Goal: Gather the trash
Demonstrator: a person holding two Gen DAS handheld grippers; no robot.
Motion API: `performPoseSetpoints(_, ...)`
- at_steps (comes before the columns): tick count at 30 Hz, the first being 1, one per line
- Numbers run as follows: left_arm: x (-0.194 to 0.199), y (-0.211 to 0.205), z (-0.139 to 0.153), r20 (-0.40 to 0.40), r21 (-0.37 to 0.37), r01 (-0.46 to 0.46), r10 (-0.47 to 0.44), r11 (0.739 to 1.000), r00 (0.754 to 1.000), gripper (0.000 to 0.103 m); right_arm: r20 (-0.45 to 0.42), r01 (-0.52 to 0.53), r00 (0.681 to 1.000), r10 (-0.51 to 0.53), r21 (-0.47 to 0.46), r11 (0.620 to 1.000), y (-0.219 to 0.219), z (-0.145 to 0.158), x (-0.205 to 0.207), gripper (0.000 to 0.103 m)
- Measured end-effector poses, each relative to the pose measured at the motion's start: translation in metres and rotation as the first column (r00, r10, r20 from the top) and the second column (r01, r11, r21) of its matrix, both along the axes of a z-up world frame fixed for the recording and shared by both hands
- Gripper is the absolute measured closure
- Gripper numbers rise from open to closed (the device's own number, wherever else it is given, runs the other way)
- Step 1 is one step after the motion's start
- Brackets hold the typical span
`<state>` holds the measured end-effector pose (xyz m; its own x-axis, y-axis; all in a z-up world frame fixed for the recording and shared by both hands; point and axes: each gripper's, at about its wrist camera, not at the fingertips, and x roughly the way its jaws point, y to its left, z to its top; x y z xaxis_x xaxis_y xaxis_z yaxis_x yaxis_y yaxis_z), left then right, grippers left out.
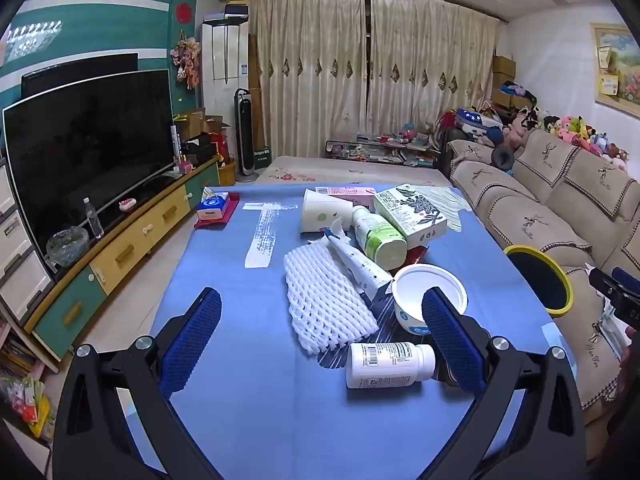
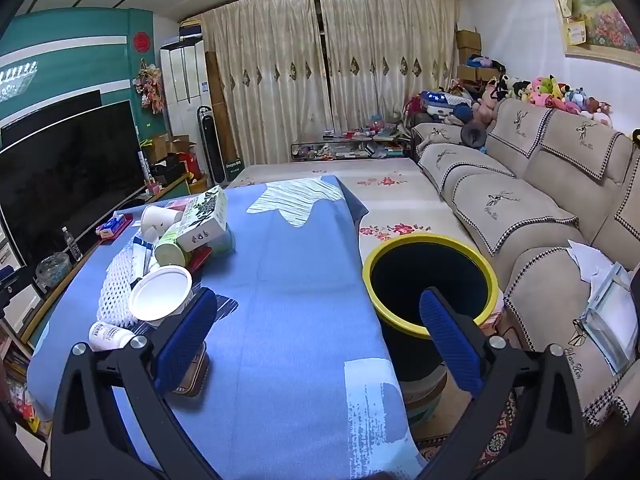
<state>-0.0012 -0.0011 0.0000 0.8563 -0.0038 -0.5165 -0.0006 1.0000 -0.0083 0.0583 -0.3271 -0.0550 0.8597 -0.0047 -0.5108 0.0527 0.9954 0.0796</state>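
Observation:
A pile of trash lies on the blue tablecloth (image 1: 248, 400): a white foam net (image 1: 324, 300), a white pill bottle (image 1: 388, 365) on its side, a white bowl (image 1: 416, 296), a squeezed tube (image 1: 356, 260), a green-white bottle (image 1: 378, 238), a paper cup (image 1: 322, 212) and a green carton (image 1: 410, 210). My left gripper (image 1: 322, 336) is open above the net and pill bottle. My right gripper (image 2: 318, 340) is open and empty over the table's right edge, beside the yellow-rimmed black bin (image 2: 432, 280). The pile (image 2: 160, 264) lies to its left.
A beige sofa (image 2: 540, 208) runs along the right, with papers on its seat. A TV (image 1: 88, 152) on a low cabinet stands left. A tissue pack (image 1: 214, 208) lies at the table's far left corner. A flowered daybed lies behind the table.

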Motion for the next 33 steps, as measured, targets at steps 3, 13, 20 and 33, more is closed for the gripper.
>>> performPoseSetpoints(3,-0.002,-0.002,0.000,-0.002,0.003,0.005,-0.005,1.000,1.000,0.004,0.000,0.001,1.000,-0.001,-0.004,1.000,0.000,0.000,0.000,0.006)
performPoseSetpoints(13,-0.001,-0.015,0.000,-0.021,0.002,0.004,-0.004,1.000,1.000,0.004,-0.004,0.001,1.000,-0.001,0.006,1.000,0.000,-0.007,0.000,0.006)
performPoseSetpoints(20,0.008,-0.005,-0.007,-0.032,-0.009,0.007,-0.007,1.000,0.999,0.004,-0.011,-0.002,1.000,0.002,0.012,1.000,-0.003,-0.007,0.005,0.006)
performPoseSetpoints(33,0.010,-0.007,-0.011,-0.043,-0.014,0.016,-0.016,1.000,0.999,0.004,-0.016,0.004,1.000,-0.003,0.019,1.000,-0.002,-0.008,0.005,0.006)
